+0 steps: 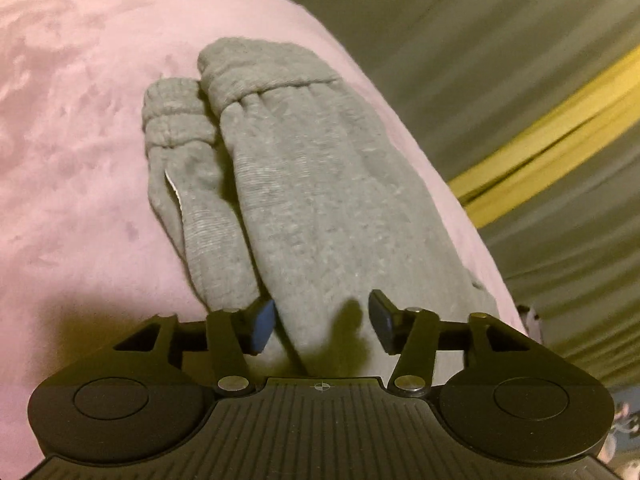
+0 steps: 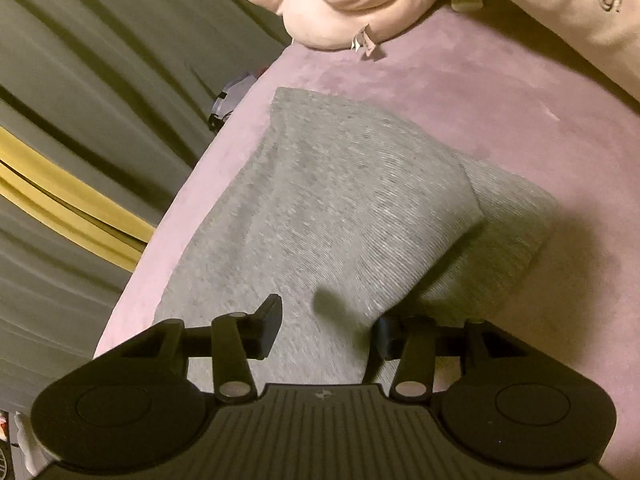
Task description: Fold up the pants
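Grey sweatpants (image 1: 304,184) lie on a pink blanket (image 1: 72,140), two legs side by side with ribbed cuffs (image 1: 176,116) at the far end in the left wrist view. My left gripper (image 1: 322,324) is open, its jaws either side of the near part of the upper leg. In the right wrist view the pants (image 2: 328,216) show a folded upper layer over a lower one. My right gripper (image 2: 326,328) is open, low over the fabric, with the fold edge running toward its right finger (image 2: 384,334).
The blanket (image 2: 500,112) edge runs close along the pants, with a grey floor and yellow stripe (image 2: 60,200) beyond. A pink plush cushion (image 2: 340,4) and a lettered pillow (image 2: 580,4) lie at the far end.
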Motion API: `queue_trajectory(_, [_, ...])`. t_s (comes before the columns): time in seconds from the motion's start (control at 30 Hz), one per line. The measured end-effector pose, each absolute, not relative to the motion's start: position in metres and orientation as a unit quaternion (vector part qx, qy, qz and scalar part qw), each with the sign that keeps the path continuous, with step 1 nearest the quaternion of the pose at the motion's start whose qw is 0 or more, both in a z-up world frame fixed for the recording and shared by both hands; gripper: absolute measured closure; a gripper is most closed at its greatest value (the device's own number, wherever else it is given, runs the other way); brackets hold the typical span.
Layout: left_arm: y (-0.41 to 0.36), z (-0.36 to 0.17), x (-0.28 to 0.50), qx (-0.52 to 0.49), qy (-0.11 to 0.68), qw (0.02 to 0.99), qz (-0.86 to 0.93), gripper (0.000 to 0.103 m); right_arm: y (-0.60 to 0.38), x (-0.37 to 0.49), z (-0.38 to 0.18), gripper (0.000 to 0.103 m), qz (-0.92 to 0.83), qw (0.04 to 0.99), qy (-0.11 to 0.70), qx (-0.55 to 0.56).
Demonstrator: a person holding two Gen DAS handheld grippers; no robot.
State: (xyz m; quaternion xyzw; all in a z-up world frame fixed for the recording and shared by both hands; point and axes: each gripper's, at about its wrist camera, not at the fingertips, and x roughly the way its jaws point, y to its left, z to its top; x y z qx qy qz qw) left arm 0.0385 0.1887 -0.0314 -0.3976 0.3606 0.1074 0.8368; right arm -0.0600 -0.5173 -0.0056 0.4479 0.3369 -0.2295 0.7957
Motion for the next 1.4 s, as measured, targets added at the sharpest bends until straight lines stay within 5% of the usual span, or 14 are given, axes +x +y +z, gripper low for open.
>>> queue_trajectory(0.07, [0.197, -0.03, 0.037, -0.402, 0.358, 0.837, 0.104, 0.057, -0.52, -0.053, -0.007, 0.069, -0.232, 0.792, 0.342, 0.45])
queue_trajectory(0.1, [0.196, -0.029, 0.04, -0.394, 0.356, 0.841, 0.101, 0.066, -0.521, -0.052, -0.007, 0.095, -0.234, 0.792, 0.343, 0.448])
queue_trajectory(0.13, [0.192, -0.029, 0.044, -0.382, 0.355, 0.847, 0.103, 0.089, -0.52, -0.051, -0.006, 0.097, -0.237, 0.795, 0.342, 0.442])
queue_trajectory(0.5, [0.189, -0.005, 0.01, -0.301, 0.377, 0.869, 0.113, 0.089, -0.51, -0.05, 0.016, 0.097, -0.263, 0.811, 0.399, 0.338])
queue_trajectory(0.7, [0.193, 0.016, -0.001, -0.284, 0.352, 0.867, 0.208, 0.05, -0.52, -0.063, 0.026, 0.074, -0.314, 0.807, 0.41, 0.286])
queue_trajectory(0.8, [0.179, 0.042, -0.003, -0.221, 0.314, 0.895, 0.228, 0.042, -0.529, -0.078, 0.042, 0.074, -0.346, 0.815, 0.37, 0.283])
queue_trajectory(0.93, [0.133, 0.062, 0.011, -0.157, 0.28, 0.932, 0.171, 0.019, -0.526, -0.079, 0.057, 0.074, -0.33, 0.842, 0.32, 0.282])
queue_trajectory(1.07, [0.074, 0.053, 0.038, -0.114, 0.312, 0.94, 0.075, 0.014, -0.519, -0.05, 0.046, 0.074, -0.276, 0.852, 0.346, 0.28])
queue_trajectory(1.17, [0.029, 0.029, 0.056, -0.071, 0.349, 0.934, 0.032, 0.013, -0.54, -0.039, 0.003, 0.075, -0.244, 0.785, 0.419, 0.386])
queue_trajectory(1.3, [-0.005, -0.011, 0.069, -0.042, 0.415, 0.908, 0.042, 0.013, -0.565, -0.066, -0.008, 0.087, -0.287, 0.768, 0.39, 0.419])
queue_trajectory(1.4, [-0.014, -0.017, 0.077, -0.022, 0.422, 0.904, 0.059, 0.011, -0.569, -0.08, 0.01, 0.072, -0.36, 0.778, 0.388, 0.338])
